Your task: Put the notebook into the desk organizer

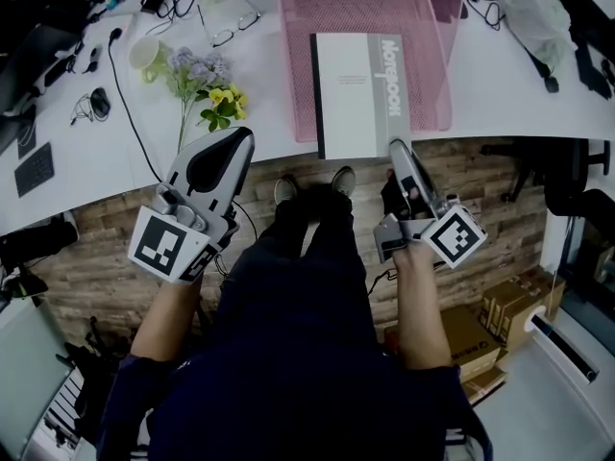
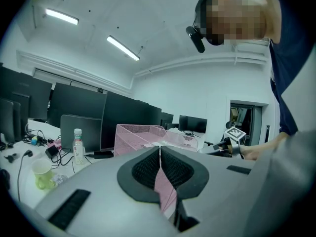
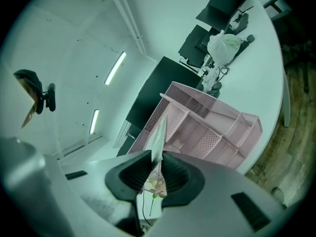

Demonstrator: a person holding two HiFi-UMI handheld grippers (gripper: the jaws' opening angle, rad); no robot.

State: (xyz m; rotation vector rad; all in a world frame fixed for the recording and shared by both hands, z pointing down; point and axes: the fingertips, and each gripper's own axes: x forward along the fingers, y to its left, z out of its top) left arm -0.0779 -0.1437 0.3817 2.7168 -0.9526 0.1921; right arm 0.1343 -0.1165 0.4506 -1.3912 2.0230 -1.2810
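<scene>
The grey-and-white notebook point(image 1: 356, 89) lies flat in the pink mesh desk organizer point(image 1: 298, 56), with its near end sticking out over the desk's front edge. My right gripper point(image 1: 397, 147) is at the notebook's near right corner. In the right gripper view the notebook's thin edge point(image 3: 158, 130) stands between the pads of that gripper point(image 3: 158, 157), with a gap beside it, so the jaws are open. The organizer point(image 3: 207, 127) sits just beyond. My left gripper point(image 1: 240, 134) hovers at the desk edge left of the organizer, shut and empty point(image 2: 160, 149), and the organizer point(image 2: 136, 135) is ahead of it.
Artificial flowers point(image 1: 207, 80), a pale cup point(image 1: 146, 54), glasses point(image 1: 223, 36) and cables lie on the white desk left of the organizer. A white bag point(image 1: 533, 17) is at the back right. A bottle point(image 2: 77, 144) stands before dark monitors. Cardboard boxes point(image 1: 480, 334) are on the floor.
</scene>
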